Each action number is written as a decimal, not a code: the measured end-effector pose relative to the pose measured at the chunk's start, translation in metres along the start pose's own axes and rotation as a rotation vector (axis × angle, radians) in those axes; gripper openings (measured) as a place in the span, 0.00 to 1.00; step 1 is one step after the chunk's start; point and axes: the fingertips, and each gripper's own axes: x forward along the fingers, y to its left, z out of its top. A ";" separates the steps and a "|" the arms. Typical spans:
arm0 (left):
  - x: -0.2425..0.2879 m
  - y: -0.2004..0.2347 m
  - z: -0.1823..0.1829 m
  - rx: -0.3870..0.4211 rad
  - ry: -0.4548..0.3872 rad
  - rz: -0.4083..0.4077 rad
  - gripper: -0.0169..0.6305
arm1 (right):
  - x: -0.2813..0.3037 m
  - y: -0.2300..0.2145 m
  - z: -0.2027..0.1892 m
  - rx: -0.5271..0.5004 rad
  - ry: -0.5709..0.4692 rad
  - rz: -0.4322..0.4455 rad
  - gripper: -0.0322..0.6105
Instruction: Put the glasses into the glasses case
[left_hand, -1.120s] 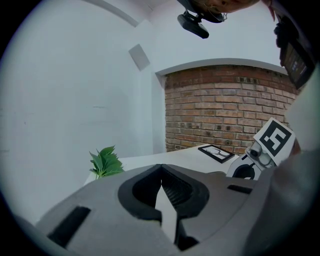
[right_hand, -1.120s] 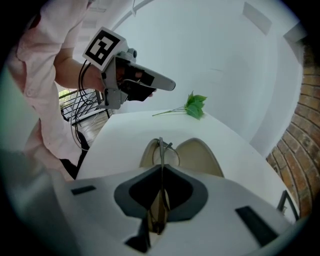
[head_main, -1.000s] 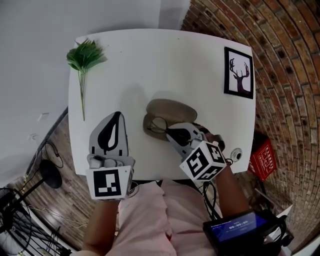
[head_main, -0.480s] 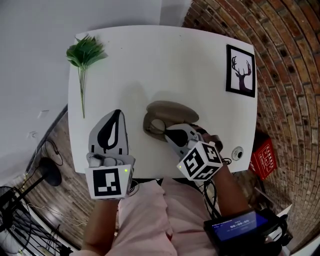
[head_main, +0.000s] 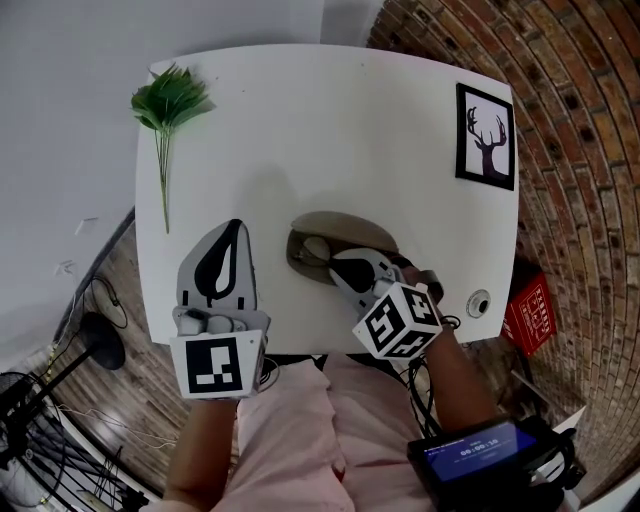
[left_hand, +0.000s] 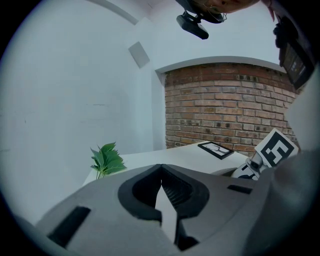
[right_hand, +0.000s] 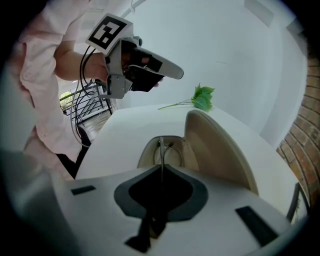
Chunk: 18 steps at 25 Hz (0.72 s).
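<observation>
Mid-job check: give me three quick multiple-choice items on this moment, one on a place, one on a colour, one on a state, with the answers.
1. Seen from the head view, where on the table does the green sprig lie?
A. far left corner
B. near right corner
C. middle of the near edge

2. What colour is the glasses case?
A. red
B. beige
C. black

3. How does the right claw stand?
A. wide open and empty
B. shut on nothing
C. shut on the glasses

Answers:
1 A: the sprig lies at the far left corner, well apart from the case.
2 B: the raised lid and the tray are both beige.
3 C: the thin frame runs out from between its closed jaws toward the open case.
</observation>
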 end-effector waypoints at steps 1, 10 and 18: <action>0.000 0.000 0.000 0.001 0.000 0.000 0.04 | 0.000 0.000 0.000 0.000 -0.001 -0.004 0.08; 0.000 -0.003 -0.001 0.005 0.006 -0.010 0.04 | 0.000 -0.001 -0.002 -0.005 0.002 -0.045 0.10; -0.004 -0.004 -0.001 0.012 0.000 -0.017 0.04 | -0.005 -0.001 0.003 0.006 -0.009 -0.080 0.19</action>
